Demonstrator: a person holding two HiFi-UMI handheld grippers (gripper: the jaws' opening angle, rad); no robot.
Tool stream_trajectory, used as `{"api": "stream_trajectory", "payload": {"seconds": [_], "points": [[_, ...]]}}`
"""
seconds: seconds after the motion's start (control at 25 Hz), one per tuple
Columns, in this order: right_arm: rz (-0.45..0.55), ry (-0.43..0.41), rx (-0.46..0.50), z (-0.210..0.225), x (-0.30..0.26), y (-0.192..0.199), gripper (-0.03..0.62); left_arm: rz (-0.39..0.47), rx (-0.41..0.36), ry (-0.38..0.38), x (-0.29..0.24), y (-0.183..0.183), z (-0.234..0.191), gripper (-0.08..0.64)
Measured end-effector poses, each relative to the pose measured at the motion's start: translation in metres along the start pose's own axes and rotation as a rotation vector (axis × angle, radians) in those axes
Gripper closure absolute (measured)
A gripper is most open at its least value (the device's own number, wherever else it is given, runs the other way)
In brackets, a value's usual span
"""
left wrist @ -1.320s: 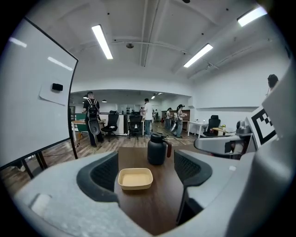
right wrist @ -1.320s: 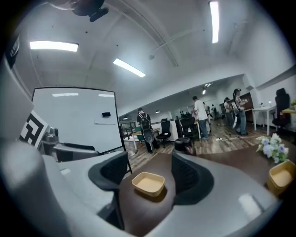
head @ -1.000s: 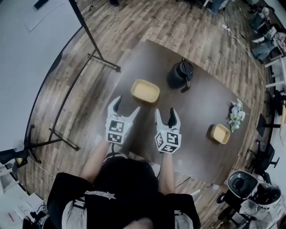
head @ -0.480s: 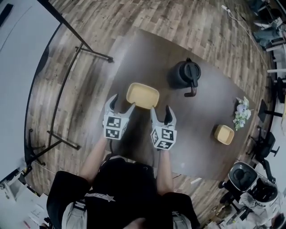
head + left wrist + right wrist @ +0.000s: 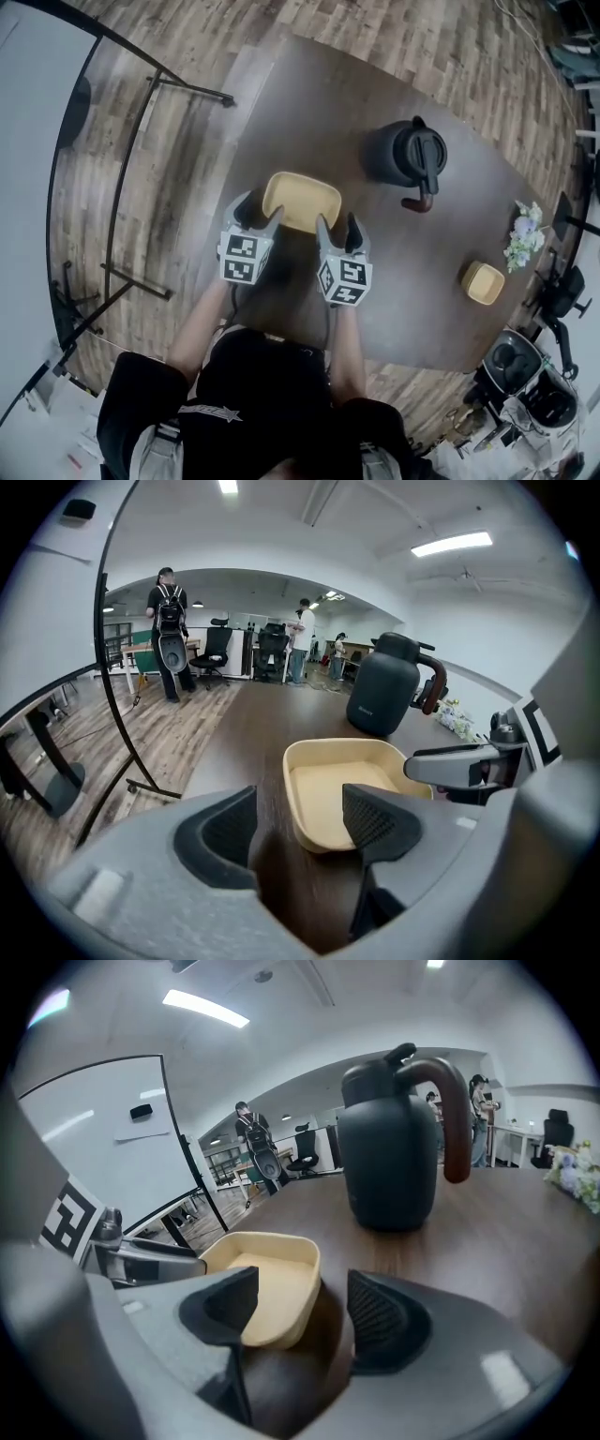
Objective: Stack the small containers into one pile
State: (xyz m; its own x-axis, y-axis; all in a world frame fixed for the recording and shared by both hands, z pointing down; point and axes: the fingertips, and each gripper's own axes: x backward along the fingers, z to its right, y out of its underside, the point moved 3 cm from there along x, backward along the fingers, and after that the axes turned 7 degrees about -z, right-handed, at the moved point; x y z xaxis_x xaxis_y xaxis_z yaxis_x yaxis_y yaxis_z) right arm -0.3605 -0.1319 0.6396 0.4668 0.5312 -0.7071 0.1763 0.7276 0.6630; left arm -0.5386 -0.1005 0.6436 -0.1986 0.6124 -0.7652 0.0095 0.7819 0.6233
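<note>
Pale yellow and matt, the shallow rectangular container [image 5: 300, 200] lies open side up on the dark brown wooden table [image 5: 309, 103], to the left of the dark grey jug [image 5: 412, 155] with its brown handle, nearer to us than the jug and apart from it. A smaller square container [image 5: 484, 282] of the same yellow sits on the jug's other side, well apart from the first, just beside a small bunch of pale flowers [image 5: 525, 234]. We judge the big one to be light and stiff, a thin moulded shell with smooth walls that could slip under a weak pinch. The upright rim looks like the place to take it, one pad inside the wall and one outside, at the two near corners or along the short sides. Our left gripper [image 5: 258, 210] stands at the corner farther from the jug. Its jaws have just been closing a little, yet they are spread, with the container's wall ahead between them and no pad pressing on it. Our right gripper [image 5: 337, 225] stands at the corner on the jug's side, jaws likewise spread, one pad over the inside and one outside, gripping nothing. The stacking has not begun.
</note>
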Motion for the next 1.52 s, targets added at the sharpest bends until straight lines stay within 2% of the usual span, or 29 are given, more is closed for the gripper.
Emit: {"api": "stream_trajectory", "payload": {"seconds": [0.16, 0.2, 0.24, 0.28, 0.56, 0.76, 1.08, 1.52], "points": [[-0.033, -0.002, 0.008, 0.000, -0.008, 0.004, 0.319, -0.048, -0.012, -0.002, -0.013, 0.001, -0.001, 0.363], [-0.044, 0.002, 0.013, 0.000, -0.008, 0.006, 0.360, -0.061, -0.022, -0.010, -0.013, 0.001, -0.001, 0.417], [-0.052, 0.010, 0.016, 0.001, -0.007, 0.006, 0.463, -0.070, -0.030, -0.019, -0.013, 0.001, -0.001, 0.474], [-0.058, 0.015, 0.015, 0.002, -0.006, 0.007, 0.511, -0.074, -0.036, -0.028, -0.012, 0.002, -0.001, 0.479], [-0.047, 0.033, 0.015, 0.006, 0.000, 0.004, 0.523, -0.051, -0.055, -0.045, -0.007, -0.003, 0.003, 0.505], [-0.007, 0.054, 0.027, 0.004, 0.020, -0.009, 0.526, 0.001, -0.060, -0.042, 0.012, -0.019, 0.012, 0.511], [0.141, 0.110, 0.064, 0.004, 0.093, -0.052, 0.531, 0.155, -0.109, -0.026, 0.073, -0.068, 0.051, 0.515], [0.290, 0.237, 0.065, 0.029, 0.205, -0.065, 0.535, 0.272, -0.198, 0.056, 0.124, -0.095, 0.135, 0.515]]}}
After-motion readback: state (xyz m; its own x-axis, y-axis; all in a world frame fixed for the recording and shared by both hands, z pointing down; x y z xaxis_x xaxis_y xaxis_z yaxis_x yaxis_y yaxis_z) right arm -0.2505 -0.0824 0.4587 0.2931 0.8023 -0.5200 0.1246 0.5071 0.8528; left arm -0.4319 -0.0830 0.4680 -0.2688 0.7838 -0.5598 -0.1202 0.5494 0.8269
